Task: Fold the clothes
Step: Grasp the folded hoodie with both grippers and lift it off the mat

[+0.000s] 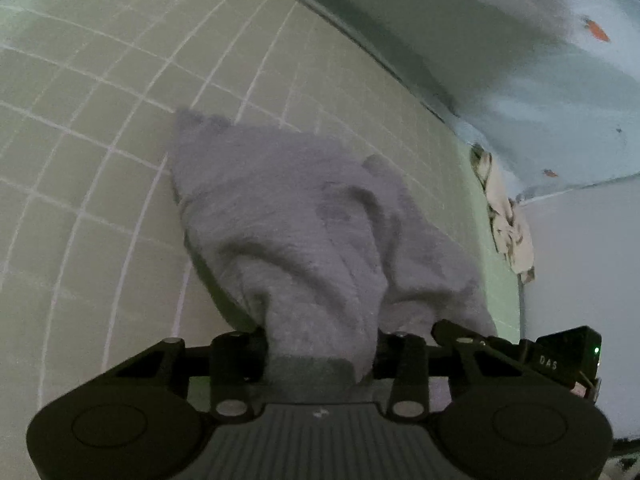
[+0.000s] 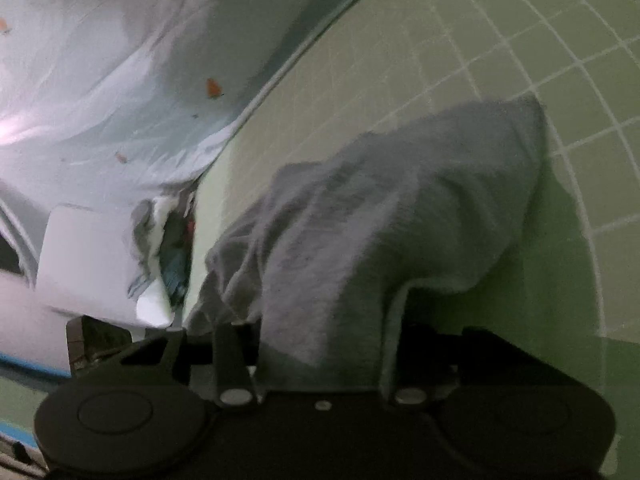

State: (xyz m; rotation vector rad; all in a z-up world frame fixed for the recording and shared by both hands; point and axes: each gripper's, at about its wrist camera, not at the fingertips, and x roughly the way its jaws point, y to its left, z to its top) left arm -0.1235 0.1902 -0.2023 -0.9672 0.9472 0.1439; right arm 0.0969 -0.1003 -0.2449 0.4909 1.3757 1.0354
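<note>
A grey fleecy garment (image 1: pixel 304 216) hangs from my left gripper (image 1: pixel 320 344), which is shut on its edge and holds it above the green grid mat (image 1: pixel 100 160). In the right wrist view the same grey garment (image 2: pixel 392 208) drapes from my right gripper (image 2: pixel 324 356), shut on another part of its edge. The cloth covers the fingers of both grippers. The right gripper's body (image 1: pixel 568 352) shows at the lower right of the left wrist view.
A crumpled pile of light clothes (image 1: pixel 508 216) lies at the mat's edge, also in the right wrist view (image 2: pixel 168 248). A pale blue sheet with orange spots (image 2: pixel 100 80) lies beyond the mat. A white surface (image 2: pixel 84 256) is beside it.
</note>
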